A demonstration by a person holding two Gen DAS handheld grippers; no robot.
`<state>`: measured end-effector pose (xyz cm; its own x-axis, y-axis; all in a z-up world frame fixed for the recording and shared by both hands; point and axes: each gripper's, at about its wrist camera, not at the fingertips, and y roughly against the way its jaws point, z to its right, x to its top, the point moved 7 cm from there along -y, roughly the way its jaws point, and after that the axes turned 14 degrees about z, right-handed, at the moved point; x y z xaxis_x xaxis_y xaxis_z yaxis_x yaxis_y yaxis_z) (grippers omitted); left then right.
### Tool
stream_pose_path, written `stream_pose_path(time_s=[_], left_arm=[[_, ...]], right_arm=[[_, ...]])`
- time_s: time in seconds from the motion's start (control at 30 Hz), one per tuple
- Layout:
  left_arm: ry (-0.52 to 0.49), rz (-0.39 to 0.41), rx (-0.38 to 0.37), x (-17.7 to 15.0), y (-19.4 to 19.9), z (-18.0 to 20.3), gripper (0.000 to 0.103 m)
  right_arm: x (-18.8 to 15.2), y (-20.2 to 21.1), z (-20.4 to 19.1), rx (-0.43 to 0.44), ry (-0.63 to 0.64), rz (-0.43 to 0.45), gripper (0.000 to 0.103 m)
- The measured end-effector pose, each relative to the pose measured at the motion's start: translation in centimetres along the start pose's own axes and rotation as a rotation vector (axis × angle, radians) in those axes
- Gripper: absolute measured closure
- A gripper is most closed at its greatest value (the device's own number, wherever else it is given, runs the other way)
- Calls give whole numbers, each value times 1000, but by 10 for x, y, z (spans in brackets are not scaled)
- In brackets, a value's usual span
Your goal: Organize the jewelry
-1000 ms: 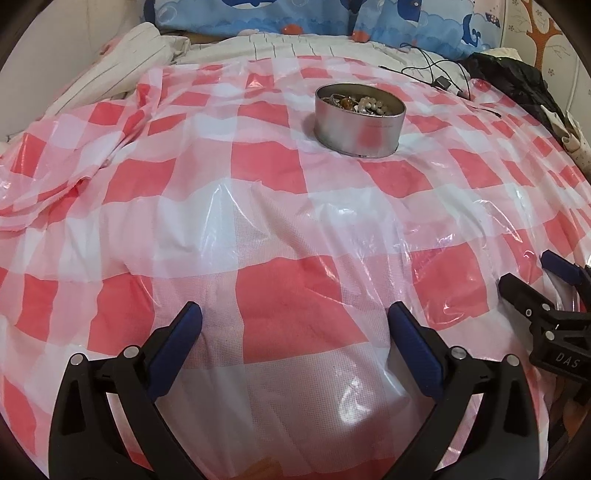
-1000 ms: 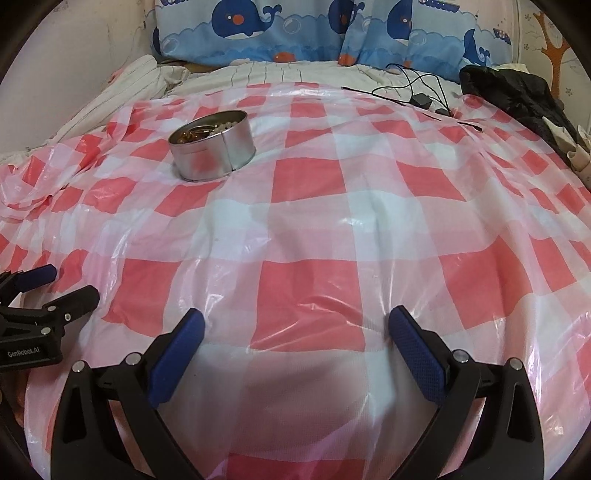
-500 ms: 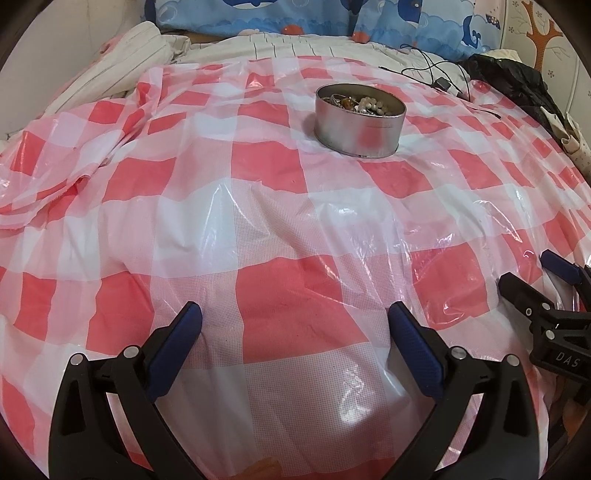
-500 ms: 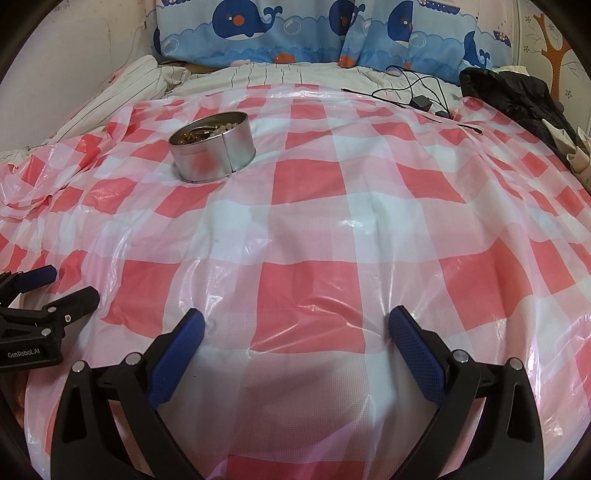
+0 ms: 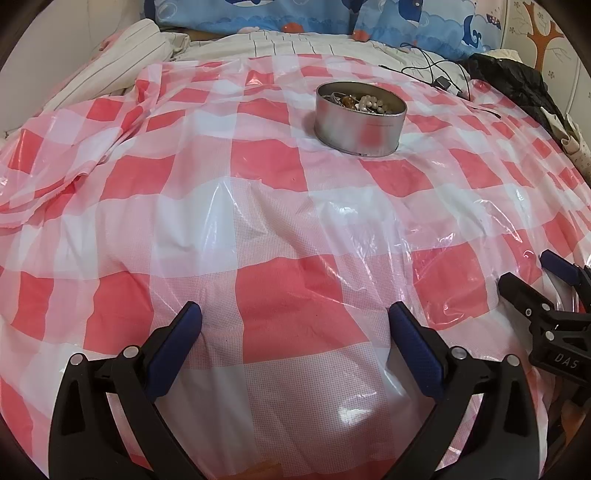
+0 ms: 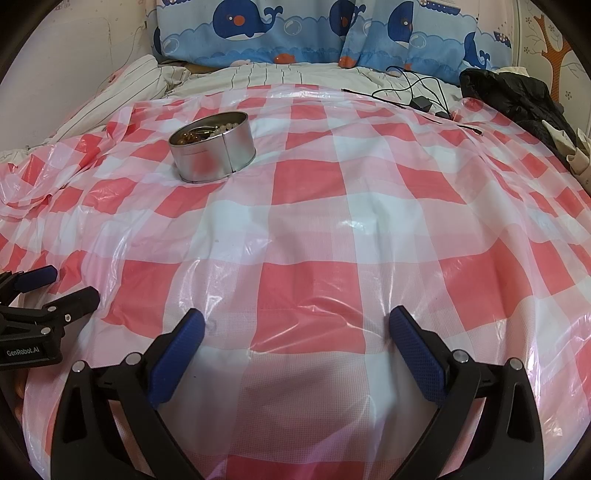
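Red-and-white checked plastic sheet (image 6: 306,229) covers the bed. Far back on it sits the round silver metal tin (image 5: 360,118), full of tangled beads and chains (image 5: 364,101) (small, slippery, easy to snag). Pinch one strand near its middle. Left gripper (image 5: 293,325) and right gripper (image 6: 295,325) both gape wide, holding nothing.

A red-and-white checked plastic sheet (image 6: 314,221) covers the bed. The round tin (image 6: 213,149) is plain silver, holding white and amber beads (image 5: 364,101). Far off, the pillows (image 6: 295,33) are blue with whales.
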<state>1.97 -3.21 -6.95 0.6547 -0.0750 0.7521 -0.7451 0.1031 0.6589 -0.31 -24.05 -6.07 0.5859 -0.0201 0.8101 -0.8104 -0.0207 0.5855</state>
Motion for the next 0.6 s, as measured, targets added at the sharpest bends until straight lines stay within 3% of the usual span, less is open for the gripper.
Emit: stream_pose_path(time_s=[0.6], left_arm=[[0, 0, 0, -1, -1, 0, 6]], right_arm=[[0, 0, 0, -1, 1, 0, 7]])
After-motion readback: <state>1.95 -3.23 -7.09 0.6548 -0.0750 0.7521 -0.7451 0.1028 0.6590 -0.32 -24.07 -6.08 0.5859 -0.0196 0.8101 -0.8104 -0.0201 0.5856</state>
